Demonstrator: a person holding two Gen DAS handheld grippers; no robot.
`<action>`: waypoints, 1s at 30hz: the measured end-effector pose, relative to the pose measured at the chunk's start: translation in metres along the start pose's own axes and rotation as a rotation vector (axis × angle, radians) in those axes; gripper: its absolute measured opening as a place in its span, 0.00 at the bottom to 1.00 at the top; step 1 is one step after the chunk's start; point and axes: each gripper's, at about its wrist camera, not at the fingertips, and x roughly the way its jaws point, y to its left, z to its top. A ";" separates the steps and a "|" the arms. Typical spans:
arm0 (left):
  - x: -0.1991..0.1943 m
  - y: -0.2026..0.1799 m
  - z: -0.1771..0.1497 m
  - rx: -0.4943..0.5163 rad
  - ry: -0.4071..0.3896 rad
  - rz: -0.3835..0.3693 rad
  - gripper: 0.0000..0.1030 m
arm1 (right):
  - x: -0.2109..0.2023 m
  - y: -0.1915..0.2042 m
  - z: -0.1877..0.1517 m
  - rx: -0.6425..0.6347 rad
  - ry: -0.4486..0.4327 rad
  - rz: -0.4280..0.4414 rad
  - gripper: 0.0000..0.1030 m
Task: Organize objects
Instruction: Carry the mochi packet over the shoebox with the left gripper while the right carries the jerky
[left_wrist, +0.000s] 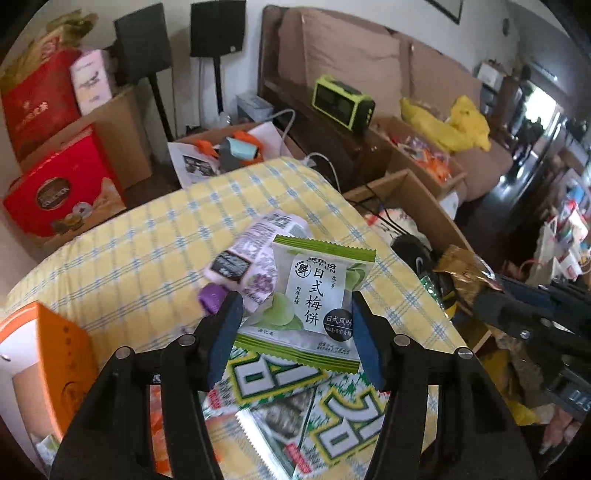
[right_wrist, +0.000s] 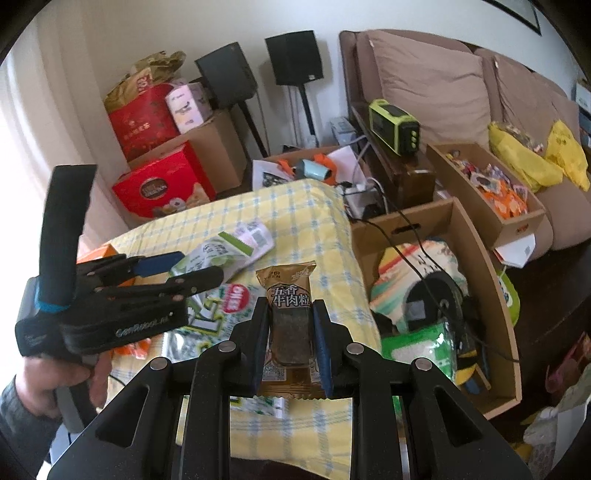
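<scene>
Left gripper (left_wrist: 295, 325): jaws stand wide, with a green plum-cake packet (left_wrist: 314, 299) lying between the blue pads (left_wrist: 221, 339); whether the pads touch it cannot be told. The packet rests on other snack wrappers, a purple-printed one (left_wrist: 251, 254) just behind it and a large green-and-white one (left_wrist: 295, 406) beneath, all on the yellow checked tablecloth (left_wrist: 147, 236). An orange box (left_wrist: 44, 362) stands at the left edge. Right gripper (right_wrist: 291, 328): jaws narrow, clamped on both sides of a gold beef-snack packet (right_wrist: 290, 321) (dark block visible through its window), held over the table's near edge. A cardboard box (right_wrist: 480, 258) of mixed items sits just beside the table on the right.
</scene>
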 end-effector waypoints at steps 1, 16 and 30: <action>-0.004 0.001 -0.001 -0.005 -0.006 0.006 0.53 | 0.000 0.004 0.002 -0.004 -0.003 0.006 0.22; -0.077 0.064 -0.028 -0.142 -0.079 0.094 0.53 | 0.005 0.073 0.017 -0.093 -0.031 0.064 0.22; -0.121 0.108 -0.054 -0.216 -0.118 0.172 0.53 | 0.014 0.136 0.020 -0.177 -0.020 0.098 0.22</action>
